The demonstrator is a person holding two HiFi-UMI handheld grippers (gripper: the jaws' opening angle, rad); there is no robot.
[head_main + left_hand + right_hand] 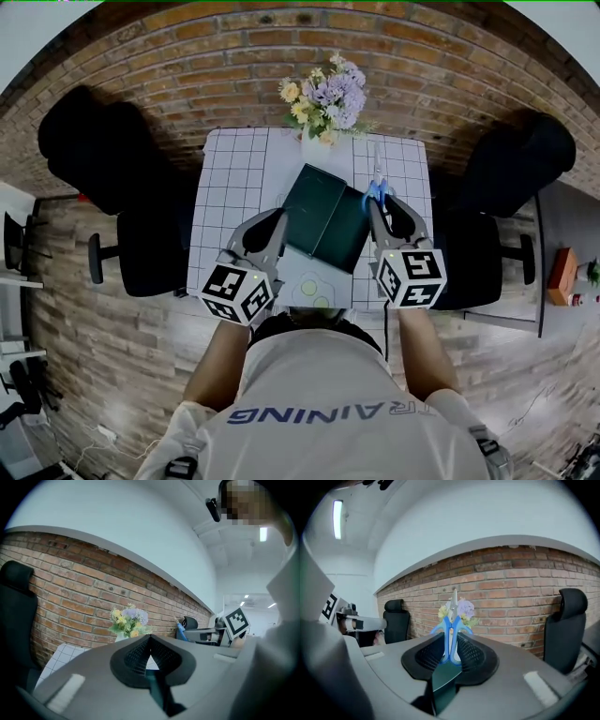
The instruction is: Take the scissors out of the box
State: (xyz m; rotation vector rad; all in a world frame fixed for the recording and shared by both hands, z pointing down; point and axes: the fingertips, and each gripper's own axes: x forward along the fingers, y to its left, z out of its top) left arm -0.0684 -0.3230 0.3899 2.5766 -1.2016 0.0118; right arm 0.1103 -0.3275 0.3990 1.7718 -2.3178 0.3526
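Right tool [451,638], near level above the surface [234,178], clenched on blue-handled scissors [450,622], blades upward. Left tool [149,640] closed, empty. Inside of the dark box [323,220] hidden.

We see an office-like room: black office chairs [141,253] flank a small table [230,178] by a brick wall [187,56], with a strip light [337,517] overhead and wood-look flooring [103,375].

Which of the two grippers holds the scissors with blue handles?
The right gripper: its jaws clamp the blue-handled metal scissors, with the blades sticking out ahead. The left gripper has its jaws together with nothing between them.
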